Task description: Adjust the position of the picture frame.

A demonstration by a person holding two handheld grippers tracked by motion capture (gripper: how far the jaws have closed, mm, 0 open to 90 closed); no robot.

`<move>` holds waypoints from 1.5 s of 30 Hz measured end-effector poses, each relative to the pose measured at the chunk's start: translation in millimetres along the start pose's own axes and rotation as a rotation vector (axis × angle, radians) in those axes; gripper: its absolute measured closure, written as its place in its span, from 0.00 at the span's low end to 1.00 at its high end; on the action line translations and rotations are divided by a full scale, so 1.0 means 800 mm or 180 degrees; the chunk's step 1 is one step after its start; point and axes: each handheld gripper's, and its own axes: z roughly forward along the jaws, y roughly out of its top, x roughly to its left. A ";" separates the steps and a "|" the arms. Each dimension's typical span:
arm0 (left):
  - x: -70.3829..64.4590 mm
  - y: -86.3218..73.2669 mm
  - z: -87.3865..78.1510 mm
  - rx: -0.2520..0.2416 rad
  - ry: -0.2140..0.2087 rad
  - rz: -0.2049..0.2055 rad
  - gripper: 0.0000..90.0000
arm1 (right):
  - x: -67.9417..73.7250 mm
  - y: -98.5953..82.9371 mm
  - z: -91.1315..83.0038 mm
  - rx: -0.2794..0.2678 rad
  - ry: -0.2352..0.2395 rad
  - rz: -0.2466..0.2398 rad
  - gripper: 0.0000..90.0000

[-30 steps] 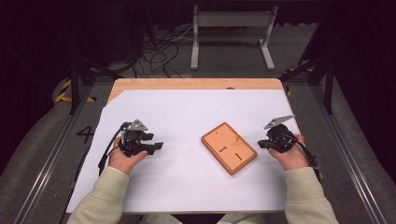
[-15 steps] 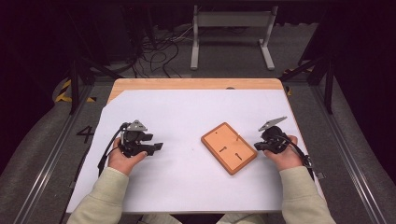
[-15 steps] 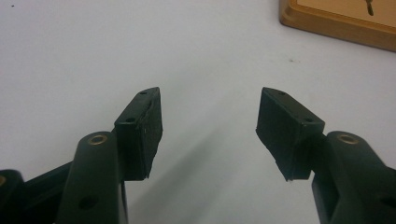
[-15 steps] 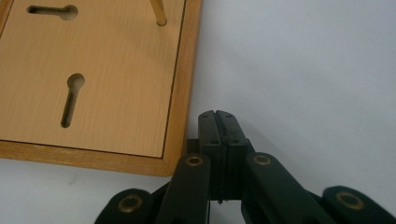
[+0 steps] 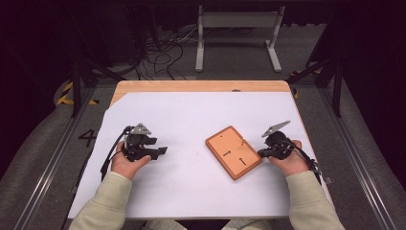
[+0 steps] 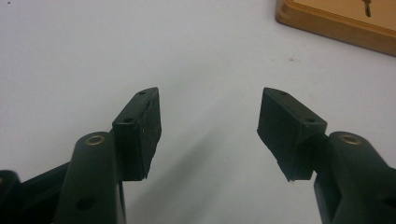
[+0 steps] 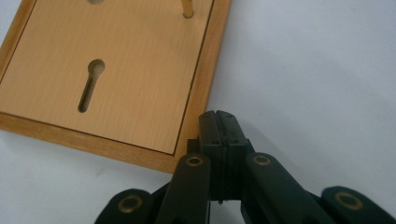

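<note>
From the high view, a person is sitting at a white-covered desk (image 5: 191, 115), holding a hand-held gripper in each hand. The left hand-held gripper (image 5: 160, 151) is resting well apart from a wooden board (image 5: 233, 152), which is lying right of centre. The right hand-held gripper (image 5: 261, 153) is meeting the board's near right edge.

In the left gripper view, its jaws are standing wide open over bare desk, the board's corner (image 6: 336, 21) sitting far off.

In the right gripper view, the jaws are pressed fully together, gripping nothing, their tips probably touching the board's rim (image 7: 198, 105) below a brass peg (image 7: 187, 8) and a keyhole slot (image 7: 90, 84). Pushing with closed jaws could be sliding the board across the smooth desk or knocking the peg.
</note>
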 end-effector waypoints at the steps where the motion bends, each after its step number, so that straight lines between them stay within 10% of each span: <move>1: 0.000 0.000 0.000 -0.0009 -0.0005 0.0000 0.44 | 0.002 0.001 0.000 0.0025 0.0024 -0.0031 1.00; 45: -0.003 -0.010 -0.003 0.0047 0.0029 -0.0043 0.44 | 0.088 0.050 0.020 0.0170 0.0694 -0.0746 1.00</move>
